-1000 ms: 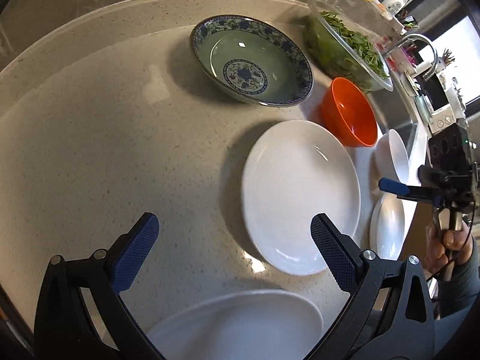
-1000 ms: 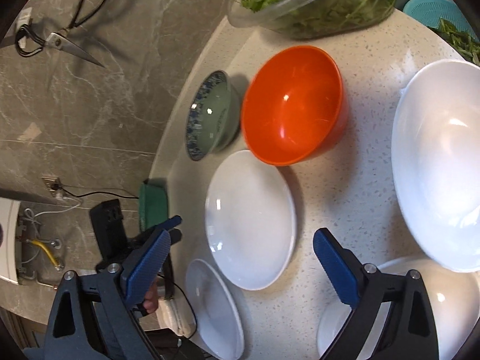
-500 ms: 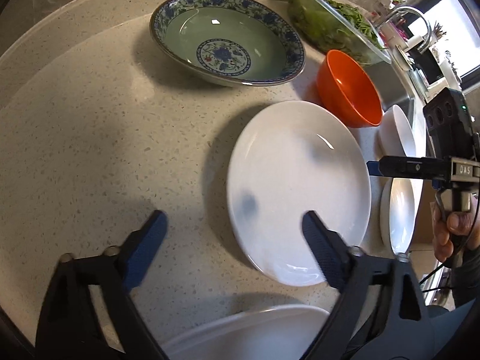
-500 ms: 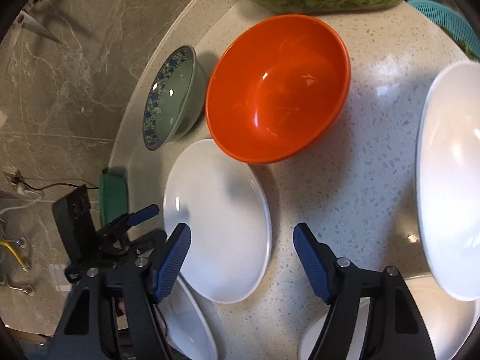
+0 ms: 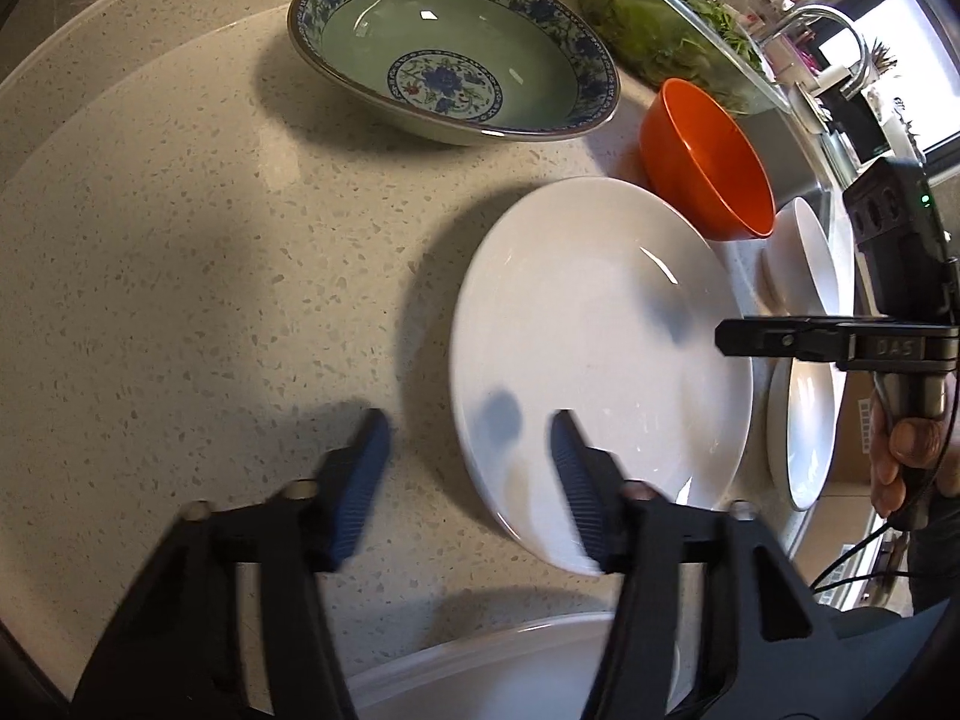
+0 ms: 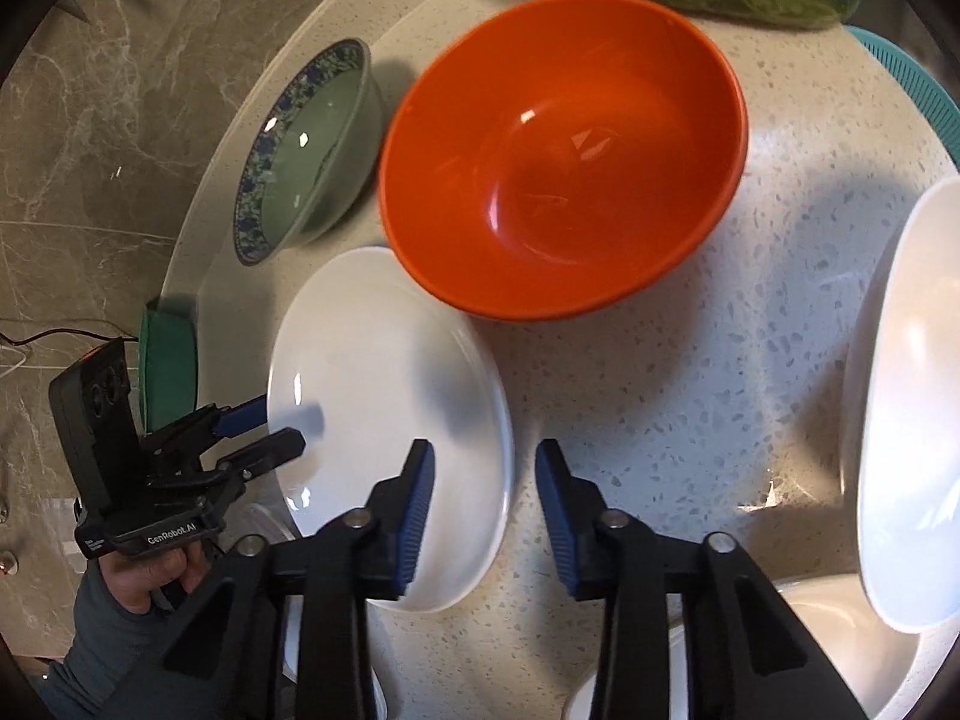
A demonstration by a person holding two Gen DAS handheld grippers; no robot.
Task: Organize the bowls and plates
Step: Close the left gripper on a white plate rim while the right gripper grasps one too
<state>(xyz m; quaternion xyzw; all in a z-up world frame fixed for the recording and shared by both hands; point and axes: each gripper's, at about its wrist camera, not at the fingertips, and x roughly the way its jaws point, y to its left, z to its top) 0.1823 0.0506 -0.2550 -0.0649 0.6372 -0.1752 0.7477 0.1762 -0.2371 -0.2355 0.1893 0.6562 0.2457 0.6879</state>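
Both of your hand-held grippers were closing on 1 white plate (image 5: 600,354): the left hand-held gripper (image 5: 468,468) straddled its near rim, the right hand-held gripper (image 6: 480,510) its opposite rim, seemingly not yet clamped.

Glass container of greens (image 5: 678,42), faucet (image 5: 834,36)

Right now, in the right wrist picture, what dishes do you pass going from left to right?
Blue-patterned green bowl → small white plate → orange bowl → big white dish at the right edge.
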